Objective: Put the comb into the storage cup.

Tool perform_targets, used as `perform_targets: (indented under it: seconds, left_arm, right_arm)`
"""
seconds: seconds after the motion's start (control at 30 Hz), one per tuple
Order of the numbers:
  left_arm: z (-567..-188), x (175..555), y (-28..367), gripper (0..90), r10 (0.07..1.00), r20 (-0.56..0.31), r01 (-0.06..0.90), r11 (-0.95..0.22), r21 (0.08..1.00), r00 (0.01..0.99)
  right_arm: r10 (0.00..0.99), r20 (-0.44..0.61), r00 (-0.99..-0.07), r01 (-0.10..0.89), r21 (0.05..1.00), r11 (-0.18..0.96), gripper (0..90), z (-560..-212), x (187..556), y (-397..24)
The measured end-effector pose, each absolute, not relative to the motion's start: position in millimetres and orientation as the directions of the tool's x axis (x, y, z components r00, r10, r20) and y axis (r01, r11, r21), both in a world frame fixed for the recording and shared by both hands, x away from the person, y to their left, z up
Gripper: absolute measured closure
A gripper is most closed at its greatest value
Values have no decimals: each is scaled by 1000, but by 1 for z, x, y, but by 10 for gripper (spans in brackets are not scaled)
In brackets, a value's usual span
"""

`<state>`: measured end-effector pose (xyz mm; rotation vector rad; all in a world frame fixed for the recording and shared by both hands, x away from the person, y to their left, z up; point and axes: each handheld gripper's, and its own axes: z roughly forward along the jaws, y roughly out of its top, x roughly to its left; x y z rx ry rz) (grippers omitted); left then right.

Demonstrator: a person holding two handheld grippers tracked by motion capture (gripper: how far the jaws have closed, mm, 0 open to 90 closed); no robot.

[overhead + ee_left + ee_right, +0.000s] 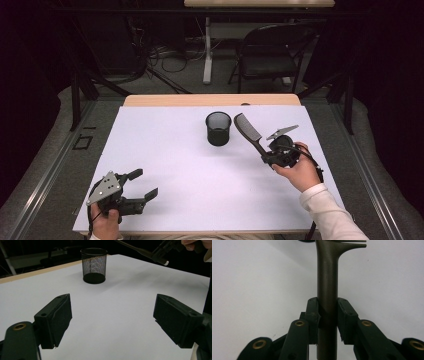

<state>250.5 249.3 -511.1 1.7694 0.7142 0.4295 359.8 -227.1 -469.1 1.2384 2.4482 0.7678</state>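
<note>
A black mesh cup (218,128) stands upright on the white table top (190,170), a bit behind its middle; the left gripper view shows the same cup (94,265) ahead. My right gripper (266,157) is shut on the handle of a dark comb (248,130), which it holds above the table just right of the cup, teeth end pointing up and away. In the right gripper view the comb handle (326,285) runs up between the two jaws of my right gripper (327,315). My left gripper (143,184) rests open and empty near the front left corner, its jaws wide apart around my left gripper (112,320).
The white sheet covers a wooden table whose far edge (210,100) shows behind the cup. Beyond it stand a black folding chair (272,52), a white table leg (207,50) and floor cables. Bare white surface lies between the two grippers.
</note>
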Motion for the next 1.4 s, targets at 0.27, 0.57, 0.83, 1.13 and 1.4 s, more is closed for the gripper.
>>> perform_targets:
  seconds: [0.27,0.57,0.83,1.13,1.4]
  left_arm:
    - [-511,251,249,156,658,-69,255,-191,948,750]
    - [-511,251,249,156,657,-70,256,-192,947,751]
    - [-511,251,247,156,659,-62,259,-206,944,750]
    - [-510,253,242,156,672,-47,261,-222,939,739]
    - [-509,253,234,160,683,-24,250,-234,940,730]
  right_arm:
    - [791,-31,-612,616,608,501,729,-464,355,-216]
    - [769,-52,-637,573,636,517,729,-460,349,-201]
    - [755,-42,-654,541,671,506,728,-456,346,-190]
    - [744,-23,-668,514,708,484,729,-455,345,-179]
    - [742,-1,-670,501,737,454,729,-458,348,-168]
